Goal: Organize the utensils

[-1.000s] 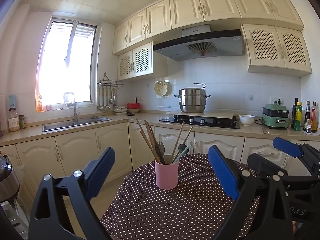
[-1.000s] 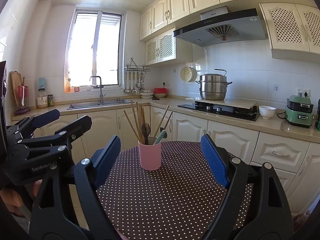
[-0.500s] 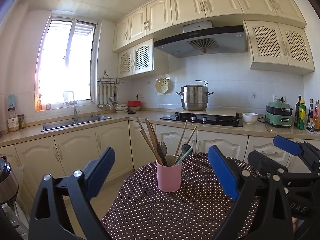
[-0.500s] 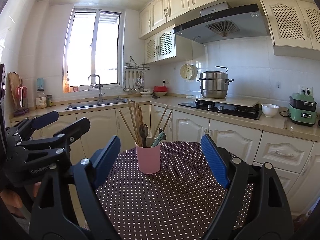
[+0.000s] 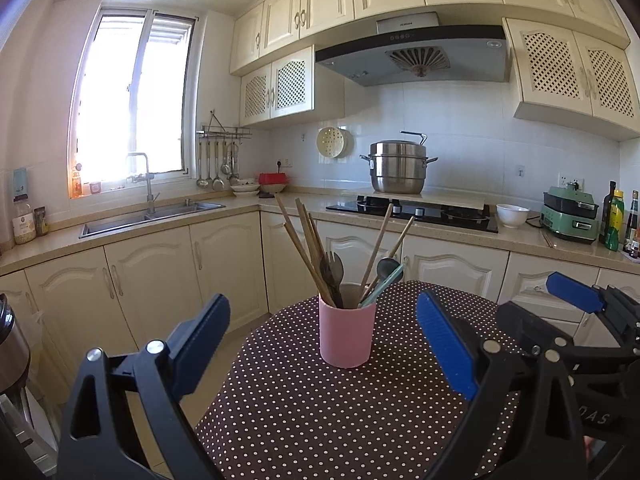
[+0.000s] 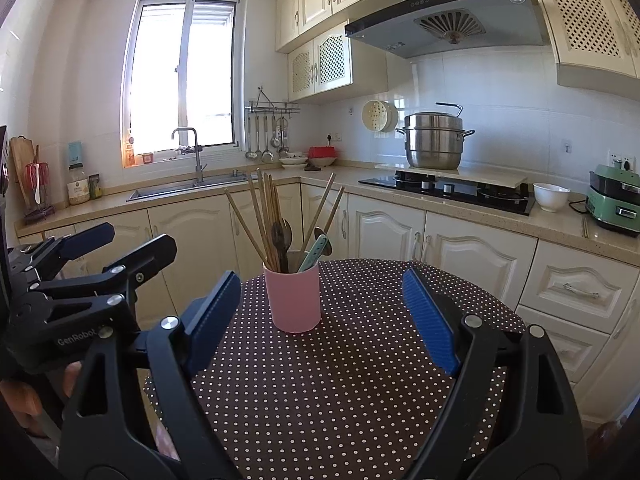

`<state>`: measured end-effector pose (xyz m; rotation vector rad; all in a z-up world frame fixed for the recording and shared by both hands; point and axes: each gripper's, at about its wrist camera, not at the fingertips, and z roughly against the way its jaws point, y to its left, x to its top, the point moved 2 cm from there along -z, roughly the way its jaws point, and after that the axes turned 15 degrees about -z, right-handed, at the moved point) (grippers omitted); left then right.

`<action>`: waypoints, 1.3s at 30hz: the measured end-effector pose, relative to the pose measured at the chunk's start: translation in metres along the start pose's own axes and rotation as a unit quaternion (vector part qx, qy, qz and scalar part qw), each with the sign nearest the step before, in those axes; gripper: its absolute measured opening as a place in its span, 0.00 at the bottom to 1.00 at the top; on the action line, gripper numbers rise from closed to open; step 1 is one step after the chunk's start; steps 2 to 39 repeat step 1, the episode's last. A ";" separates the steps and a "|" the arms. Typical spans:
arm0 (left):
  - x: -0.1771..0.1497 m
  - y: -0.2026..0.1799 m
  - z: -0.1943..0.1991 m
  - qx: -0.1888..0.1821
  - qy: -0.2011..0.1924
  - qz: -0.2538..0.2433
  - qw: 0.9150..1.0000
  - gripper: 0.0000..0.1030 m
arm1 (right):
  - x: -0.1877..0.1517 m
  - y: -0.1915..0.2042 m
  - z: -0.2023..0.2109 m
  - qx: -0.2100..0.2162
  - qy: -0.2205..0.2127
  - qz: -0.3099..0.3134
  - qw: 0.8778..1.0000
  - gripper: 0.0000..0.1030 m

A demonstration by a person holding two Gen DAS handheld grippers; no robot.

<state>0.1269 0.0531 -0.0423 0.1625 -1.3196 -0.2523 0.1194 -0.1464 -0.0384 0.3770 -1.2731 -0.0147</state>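
Note:
A pink cup [image 5: 347,334] [image 6: 294,297] stands on a round table with a dark polka-dot cloth [image 5: 340,420] [image 6: 340,392]. Several wooden chopsticks [image 5: 306,248] [image 6: 264,220], dark spoons and a pale green utensil [image 5: 382,285] [image 6: 314,254] stick out of it. My left gripper [image 5: 324,344] is open and empty, a short way before the cup. My right gripper [image 6: 320,316] is open and empty too, with the cup ahead and slightly left of centre. Each gripper shows at the edge of the other's view: the right [image 5: 576,308], the left [image 6: 100,256].
Cream cabinets and a counter run behind the table, with a sink [image 5: 148,216], a black hob bearing a steel pot [image 5: 398,168], a white bowl [image 5: 512,215], a green appliance [image 5: 570,214] and bottles [image 5: 614,220]. The table edge drops to the floor at the left.
Both grippers have moved forward toward the table, so the pink cup looks larger and nearer. Their jaws stay equally wide.

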 end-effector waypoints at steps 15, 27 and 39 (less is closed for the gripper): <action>-0.003 0.000 -0.005 0.000 0.009 0.001 1.000 0.90 | -0.002 -0.001 -0.006 0.001 0.006 -0.001 1.000 0.79; -0.003 0.000 -0.005 0.000 0.009 0.001 1.000 0.90 | -0.002 -0.001 -0.006 0.001 0.006 -0.001 1.000 0.79; -0.003 0.000 -0.005 0.000 0.009 0.001 1.000 0.90 | -0.002 -0.001 -0.006 0.001 0.006 -0.001 1.000 0.79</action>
